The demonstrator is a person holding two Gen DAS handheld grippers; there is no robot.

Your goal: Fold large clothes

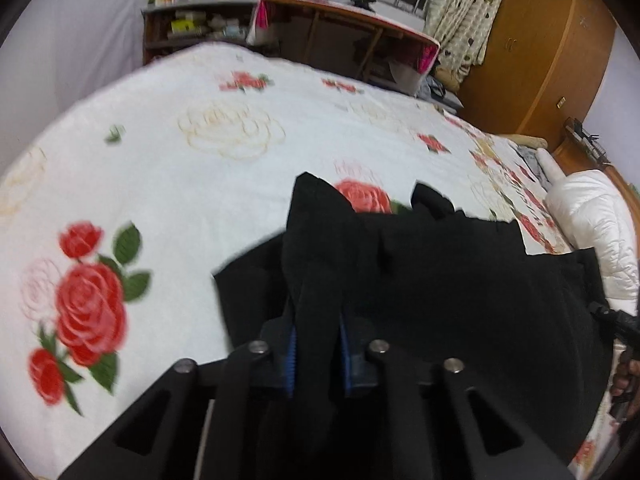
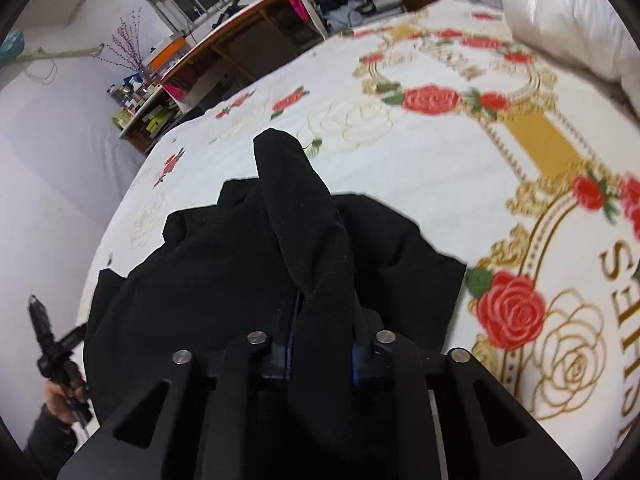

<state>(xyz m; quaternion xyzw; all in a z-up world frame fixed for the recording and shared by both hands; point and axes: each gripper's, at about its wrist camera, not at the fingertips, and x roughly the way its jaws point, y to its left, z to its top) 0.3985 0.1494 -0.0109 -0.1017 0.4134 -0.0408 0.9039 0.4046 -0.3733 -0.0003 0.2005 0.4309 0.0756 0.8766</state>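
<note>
My left gripper (image 1: 316,344) pinches a fold of the black garment (image 1: 440,300), and my right gripper (image 2: 322,340) pinches another fold. The rest spreads past my fingers on the rose bedspread (image 1: 180,168). It looks bunched, so most folding is left.

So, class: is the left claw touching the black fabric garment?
Touching. The left wrist view shows the left claw shut on a fold of the black fabric garment.
</note>
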